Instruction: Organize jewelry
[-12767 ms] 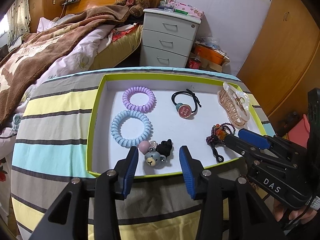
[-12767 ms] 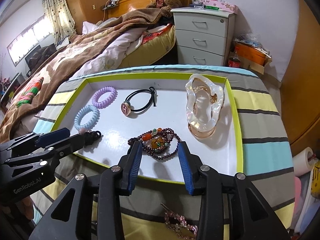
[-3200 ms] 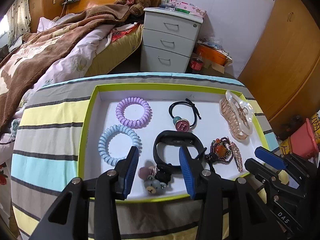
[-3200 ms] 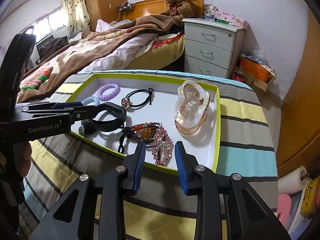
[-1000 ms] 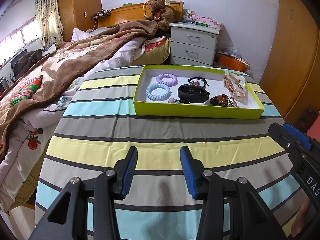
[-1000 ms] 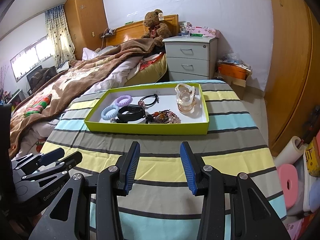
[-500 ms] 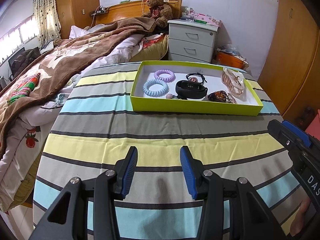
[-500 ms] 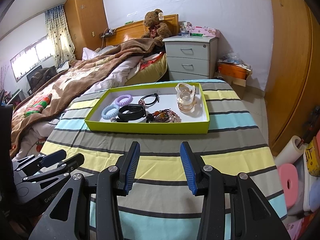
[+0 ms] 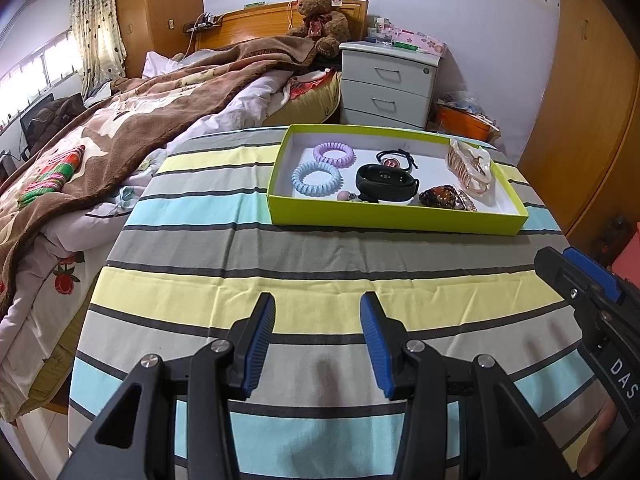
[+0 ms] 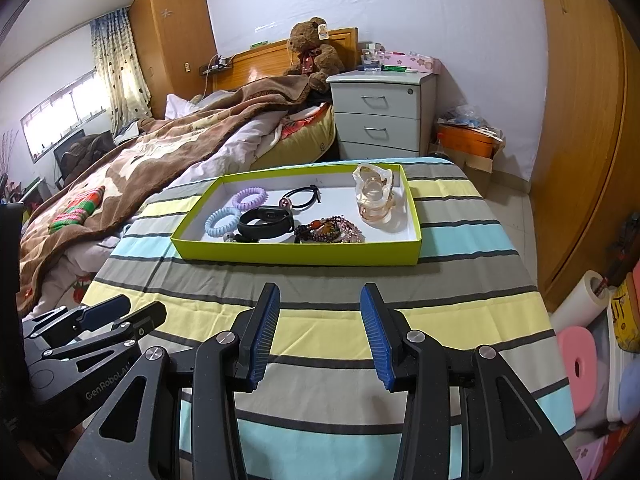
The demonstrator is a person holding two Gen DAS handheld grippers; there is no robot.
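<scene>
A green box (image 9: 384, 216) (image 10: 280, 257) stands at the far end of the striped tablecloth. Inside lie a purple coil tie (image 9: 334, 153) (image 10: 249, 197), a blue coil tie (image 9: 316, 178) (image 10: 221, 221), a black wristband (image 9: 386, 184) (image 10: 266, 223), a black hair tie (image 9: 396, 160) (image 10: 302, 197), a beaded bracelet (image 9: 444, 197) (image 10: 330, 230) and a clear hair claw (image 9: 470, 168) (image 10: 376, 196). My left gripper (image 9: 318, 322) (image 10: 116, 320) hangs open over the near cloth, empty. My right gripper (image 10: 320, 312) (image 9: 576, 268) is open and empty too, well short of the box.
A bed with a brown blanket (image 9: 120, 128) lies left of the table. A white nightstand (image 10: 382, 114) and a teddy bear (image 10: 310, 50) stand behind. Wooden wardrobe doors (image 10: 580, 120) run along the right; rolls and foam rings (image 10: 580, 352) sit on the floor.
Both grippers hold still over the last second. Seconds earlier they were at the box, where a black wristband and a pink clip were added; both have since drawn back.
</scene>
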